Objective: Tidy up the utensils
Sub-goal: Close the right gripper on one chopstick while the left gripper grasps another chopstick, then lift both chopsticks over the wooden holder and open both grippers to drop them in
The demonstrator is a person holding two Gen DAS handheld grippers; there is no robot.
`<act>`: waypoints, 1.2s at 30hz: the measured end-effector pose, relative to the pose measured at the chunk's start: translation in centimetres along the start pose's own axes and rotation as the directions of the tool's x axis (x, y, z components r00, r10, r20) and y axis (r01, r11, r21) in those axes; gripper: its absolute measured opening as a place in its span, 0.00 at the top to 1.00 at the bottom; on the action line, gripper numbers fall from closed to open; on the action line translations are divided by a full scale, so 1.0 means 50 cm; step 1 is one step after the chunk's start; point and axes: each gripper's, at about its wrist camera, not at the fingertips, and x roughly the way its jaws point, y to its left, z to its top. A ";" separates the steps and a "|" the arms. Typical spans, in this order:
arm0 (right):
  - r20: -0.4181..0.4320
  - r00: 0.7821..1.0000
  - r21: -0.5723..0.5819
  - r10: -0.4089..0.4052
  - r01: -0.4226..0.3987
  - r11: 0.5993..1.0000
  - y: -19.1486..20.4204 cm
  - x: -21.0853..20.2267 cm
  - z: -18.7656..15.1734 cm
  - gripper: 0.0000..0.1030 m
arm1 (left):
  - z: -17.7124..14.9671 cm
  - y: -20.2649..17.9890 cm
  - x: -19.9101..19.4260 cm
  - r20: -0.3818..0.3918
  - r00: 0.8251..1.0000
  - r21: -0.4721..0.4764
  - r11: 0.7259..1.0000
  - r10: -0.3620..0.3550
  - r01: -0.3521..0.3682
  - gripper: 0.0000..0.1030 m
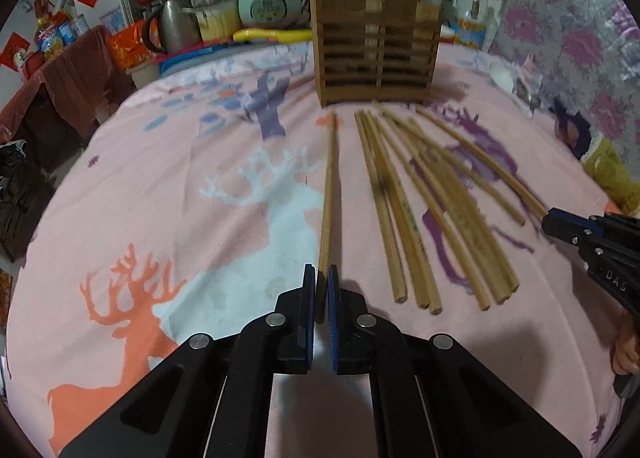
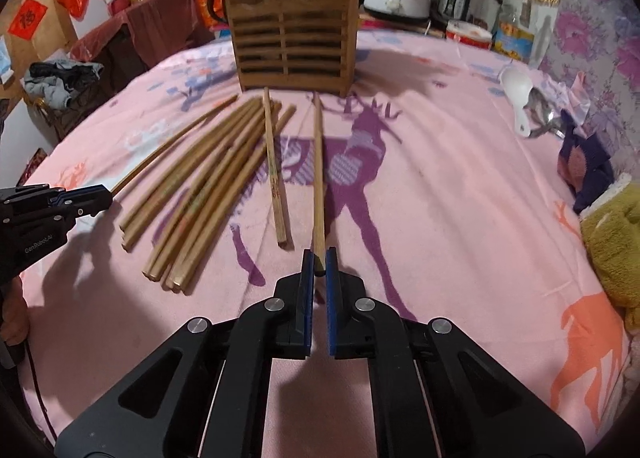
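Note:
A slatted wooden utensil holder (image 1: 376,50) (image 2: 292,38) stands at the far side of the pink deer-print cloth (image 1: 180,198). Several wooden chopsticks (image 1: 424,218) (image 2: 208,186) lie fanned out in front of it. My left gripper (image 1: 320,274) (image 2: 110,196) is shut on the near end of a single chopstick (image 1: 329,186) lying apart on the left of the pile. My right gripper (image 2: 319,258) (image 1: 546,222) is shut on the near end of another chopstick (image 2: 318,178), which points at the holder. One more chopstick (image 2: 276,178) lies just left of it.
A white spoon (image 2: 516,94) and a metal spoon (image 2: 544,114) lie at the right, near a dark blue cloth (image 2: 588,162) and a yellow-green towel (image 2: 612,234). A rice cooker (image 1: 268,2), a kettle (image 1: 172,24) and bottles crowd the table's far edge.

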 end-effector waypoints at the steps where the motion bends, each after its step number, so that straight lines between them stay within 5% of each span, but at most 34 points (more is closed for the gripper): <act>1: 0.019 1.000 -0.002 -0.002 0.002 1.000 0.002 -0.007 0.001 0.94 | 0.003 0.001 -0.011 0.025 1.000 -0.005 1.000 -0.001 0.001 0.94; 12: 0.244 0.969 0.040 0.026 -0.037 0.999 -0.008 -0.147 0.069 0.94 | 0.121 -0.010 -0.120 0.144 0.989 -0.017 0.999 -0.037 0.040 0.95; 17: 0.269 0.963 0.037 0.020 -0.031 0.999 -0.001 -0.170 0.100 0.94 | 0.150 -0.024 -0.114 0.085 0.994 -0.019 0.997 -0.070 0.072 0.94; 21: 0.256 0.966 0.051 0.039 -0.053 0.997 -0.004 -0.161 0.086 0.94 | 0.092 -0.023 -0.076 0.046 0.999 0.006 1.000 -0.025 0.025 0.58; 26: 0.227 0.972 0.076 0.054 -0.073 0.994 -0.013 -0.140 0.077 0.94 | 0.031 -0.004 -0.001 -0.058 0.998 0.001 1.000 -0.006 0.007 0.58; 30: 0.227 0.972 0.081 0.055 -0.075 0.994 -0.015 -0.138 0.076 0.94 | 0.004 0.003 0.037 -0.085 0.996 0.009 1.000 0.009 -0.008 0.63; 31: 0.227 0.972 0.083 0.056 -0.077 0.994 -0.016 -0.138 0.074 0.94 | 0.004 0.006 0.033 -0.089 0.996 0.010 1.000 -0.001 0.002 0.70; 32: 0.227 0.972 0.085 0.058 -0.079 0.993 -0.016 -0.138 0.073 0.94 | 0.005 0.007 0.028 -0.090 0.996 0.009 1.000 -0.015 0.016 0.95; 36: 0.230 0.971 0.086 0.058 -0.080 0.993 -0.014 -0.142 0.066 0.94 | 0.005 0.017 0.008 -0.079 0.996 -0.025 0.998 -0.051 0.050 0.95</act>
